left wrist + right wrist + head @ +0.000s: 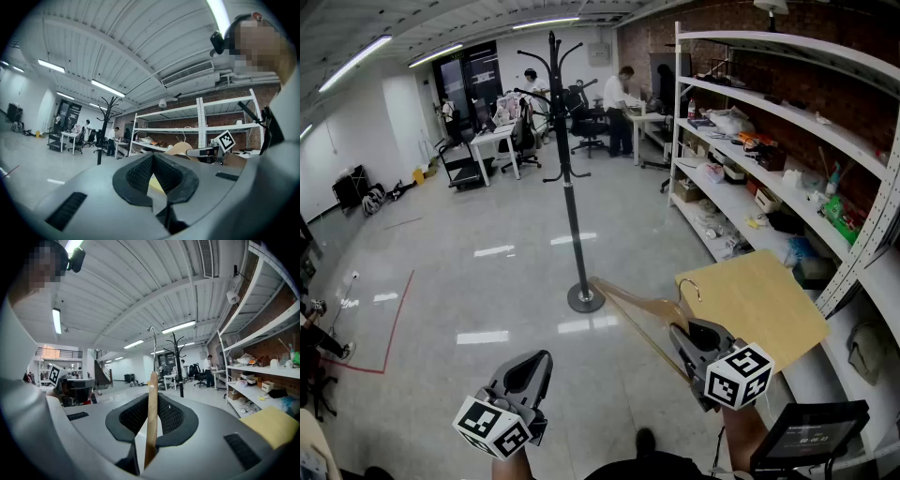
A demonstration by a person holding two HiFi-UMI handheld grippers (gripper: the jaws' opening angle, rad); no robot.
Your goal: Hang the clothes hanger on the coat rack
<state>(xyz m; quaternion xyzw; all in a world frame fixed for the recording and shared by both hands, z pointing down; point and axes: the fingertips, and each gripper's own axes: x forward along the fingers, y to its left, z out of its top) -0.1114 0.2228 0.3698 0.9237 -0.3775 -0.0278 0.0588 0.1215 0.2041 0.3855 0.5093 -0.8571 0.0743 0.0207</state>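
A black coat rack (571, 169) stands on the grey floor ahead of me, its round base (585, 298) about a step away; it also shows far off in the right gripper view (179, 363) and the left gripper view (107, 125). My right gripper (692, 339) is shut on a wooden clothes hanger (633, 309), whose metal hook (689, 289) points up. In the right gripper view the hanger's arm (151, 420) runs upright between the jaws of the right gripper (151, 401). My left gripper (530, 370) hangs low at the left, shut with nothing in it (153, 161).
White metal shelving (769, 141) full of boxes and tools lines the right wall. A tan board (769, 300) lies on its low shelf beside my right gripper. Desks, office chairs and people (619, 108) fill the far end. Red tape (394, 328) marks the floor at left.
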